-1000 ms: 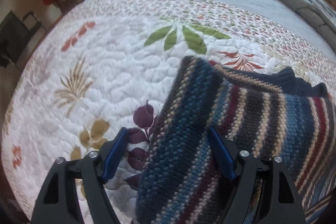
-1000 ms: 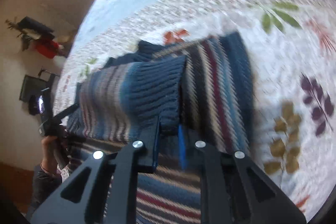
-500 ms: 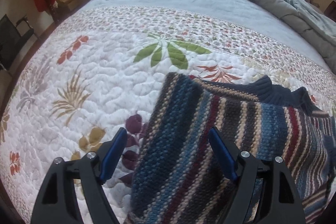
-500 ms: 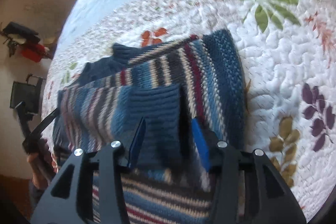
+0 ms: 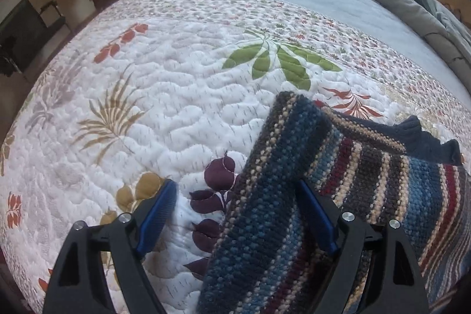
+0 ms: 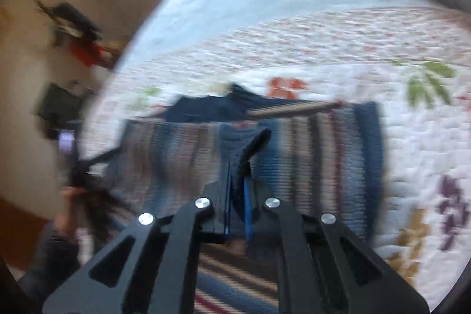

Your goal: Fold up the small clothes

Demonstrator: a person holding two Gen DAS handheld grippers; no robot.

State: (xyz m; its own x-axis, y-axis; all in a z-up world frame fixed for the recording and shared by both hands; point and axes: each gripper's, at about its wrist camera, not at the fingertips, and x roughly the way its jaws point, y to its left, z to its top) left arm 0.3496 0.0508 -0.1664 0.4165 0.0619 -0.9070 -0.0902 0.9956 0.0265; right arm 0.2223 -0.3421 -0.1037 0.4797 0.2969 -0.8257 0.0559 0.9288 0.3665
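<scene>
Striped knit sweater (image 5: 368, 190) lies on the quilted bed cover (image 5: 164, 114), part folded: one side is turned in, giving a raised blue edge along the quilt side, and the dark collar sits at the far end.

Right gripper (image 6: 237, 196): jaws clenched on a thin dark-blue ribbed edge of the sweater, probably the sleeve cuff. The right wrist view is badly blurred, so exactly which edge is uncertain. A second ago the jaws pinched the cuff; half a second ago they stood apart around it; now they are pressed together again on it. Reading: a re-grip, taking a deeper or better-placed bite on the same piece. The smear suggests the hand is moving with the cloth.

Left gripper (image 5: 235, 214): jaws released and wide, opening slightly, with the folded blue edge lying between them but not pinched. No real change in its stance across the last second.

Meaning for the task: the sleeve fold is the step in hand. With the cuff secured, it can be carried across the body; the left is placed to take the side edge.
</scene>
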